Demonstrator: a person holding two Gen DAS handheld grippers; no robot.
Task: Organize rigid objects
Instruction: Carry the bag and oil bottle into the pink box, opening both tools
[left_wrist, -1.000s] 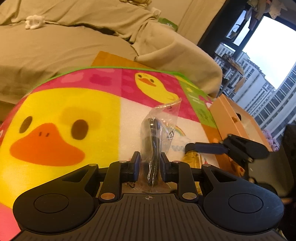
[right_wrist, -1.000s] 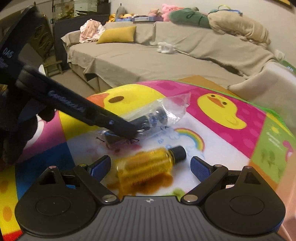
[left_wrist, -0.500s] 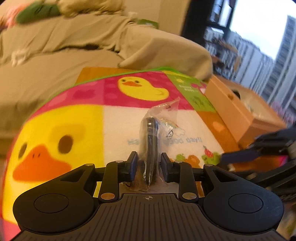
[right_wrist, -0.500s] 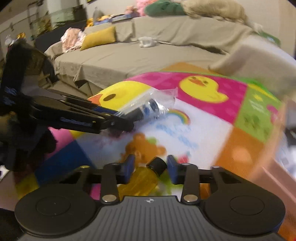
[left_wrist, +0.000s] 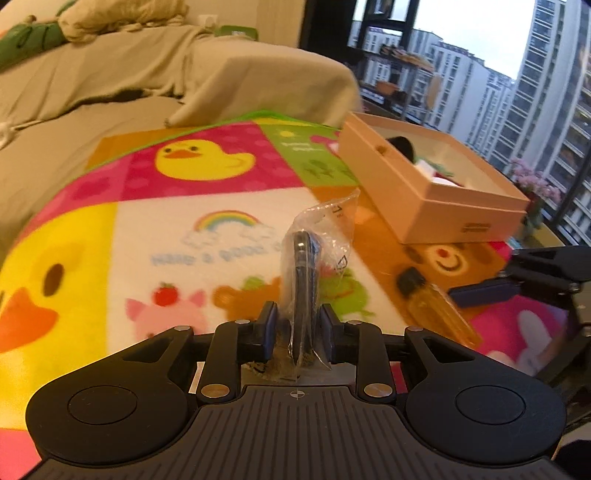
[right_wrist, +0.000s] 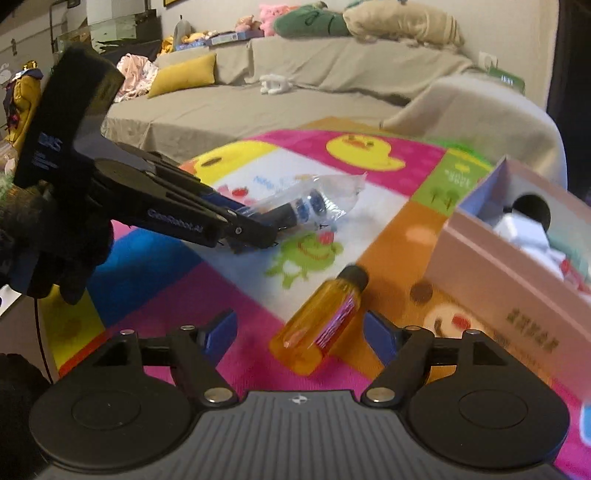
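My left gripper (left_wrist: 297, 326) is shut on a clear plastic bag (left_wrist: 319, 240) with a dark object inside, held above the colourful mat (left_wrist: 147, 229). It also shows in the right wrist view (right_wrist: 255, 236) with the bag (right_wrist: 317, 201). My right gripper (right_wrist: 301, 332) is open, its blue pads on either side of an amber bottle with a black cap (right_wrist: 321, 319); whether the bottle rests on the mat I cannot tell. The bottle also shows in the left wrist view (left_wrist: 436, 306). An open pink box (left_wrist: 424, 184) stands at the mat's far right and holds several items.
A beige covered sofa (right_wrist: 295, 81) runs behind the mat, with a yellow cushion (right_wrist: 183, 74) and soft toys on it. A window with high-rise buildings (left_wrist: 517, 74) is at the right. The box also shows in the right wrist view (right_wrist: 517, 266).
The right gripper shut on the amber bottle half a second ago, moved right toward the box, and now stands open with the bottle between its fingers. The left gripper carried the bag rightward.
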